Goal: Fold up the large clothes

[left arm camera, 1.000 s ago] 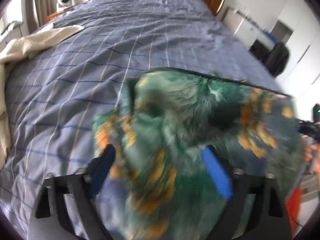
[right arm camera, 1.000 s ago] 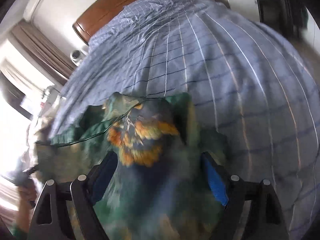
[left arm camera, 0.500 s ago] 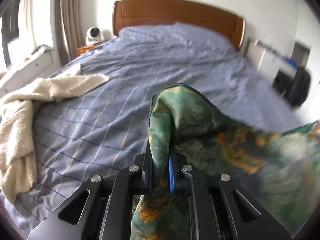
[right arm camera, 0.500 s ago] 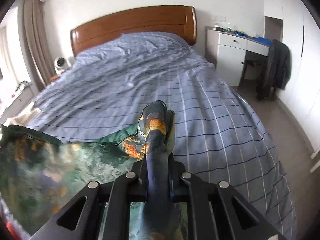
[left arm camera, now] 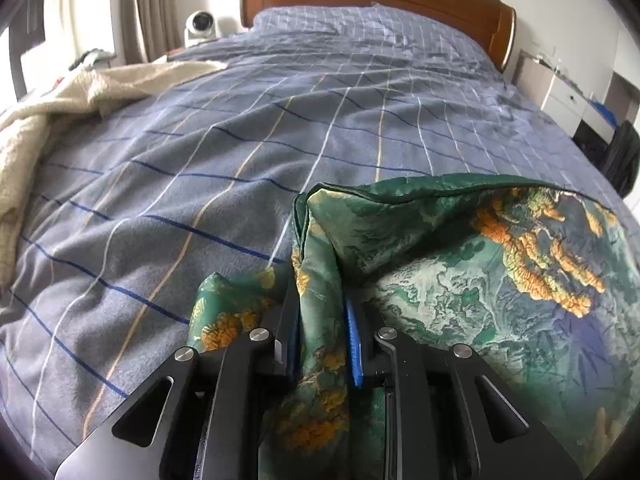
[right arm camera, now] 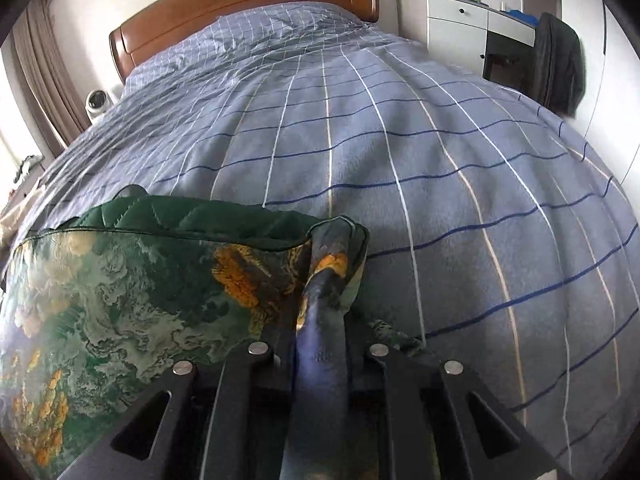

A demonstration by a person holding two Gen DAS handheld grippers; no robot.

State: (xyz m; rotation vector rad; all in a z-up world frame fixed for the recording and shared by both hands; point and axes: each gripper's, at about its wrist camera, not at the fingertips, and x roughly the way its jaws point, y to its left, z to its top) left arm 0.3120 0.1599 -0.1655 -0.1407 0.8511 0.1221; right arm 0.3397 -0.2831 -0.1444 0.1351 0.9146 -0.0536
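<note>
Both corners have swung lower toward the blue checked bed [left arm camera: 248,152] since a moment ago. Left hand-held gripper [left arm camera: 322,320] and right hand-held gripper [right arm camera: 320,320] are each clamped on a corner of the green, orange-patterned quilted garment [left arm camera: 480,272]. Its top edge stretches sideways between them, just above the bed.

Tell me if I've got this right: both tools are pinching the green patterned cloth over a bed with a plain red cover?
Not quite. Both the left tool and right tool pinch the green patterned cloth, but the bed cover is blue-grey with a checked pattern of lines, not plain red, as the right wrist view shows.
</note>
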